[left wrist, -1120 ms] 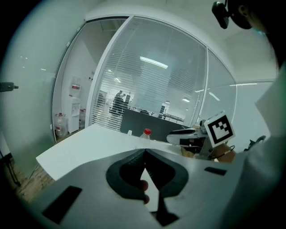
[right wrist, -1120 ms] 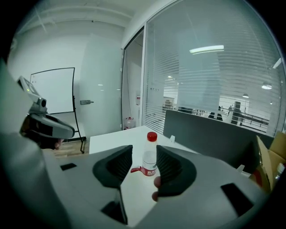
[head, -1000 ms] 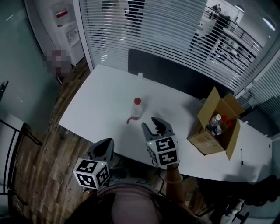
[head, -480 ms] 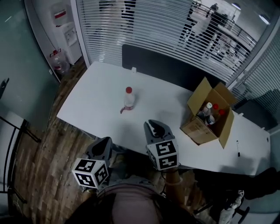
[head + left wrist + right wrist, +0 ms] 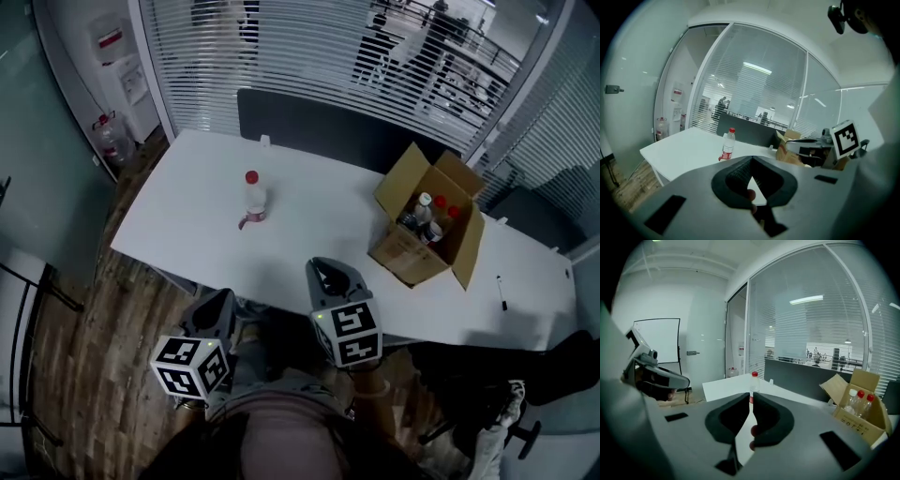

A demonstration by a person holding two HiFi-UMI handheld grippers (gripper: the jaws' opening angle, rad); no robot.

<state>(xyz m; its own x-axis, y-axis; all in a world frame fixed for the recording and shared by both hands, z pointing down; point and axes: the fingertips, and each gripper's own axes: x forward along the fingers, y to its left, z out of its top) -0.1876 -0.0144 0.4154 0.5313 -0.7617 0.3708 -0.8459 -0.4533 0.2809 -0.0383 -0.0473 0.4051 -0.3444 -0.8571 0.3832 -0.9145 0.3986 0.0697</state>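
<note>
- The left tool (image 5: 219, 302) sits at the lower left of the head view, just off the near edge of the white tabletop (image 5: 319, 230). In the left gripper view its jaws meet at the tips and have hold of nothing.
- The right tool (image 5: 328, 272) is at lower centre of the head view, over the tabletop's near edge. In the right gripper view its jaws stand almost together, with only a thin slit between the tips, and nothing is held.
- A clear bottle (image 5: 253, 199) with a red cap and red label stands upright on the tabletop, left of centre in the head view and well apart from both tools. In the right gripper view the bottle (image 5: 753, 381) shows far off, just above the slit.
- An open cardboard box (image 5: 405, 260) stands on the tabletop at right of centre, with several capped bottles (image 5: 427, 210) upright inside.
- A pen (image 5: 502, 292) lies on the tabletop near its right end.
</note>
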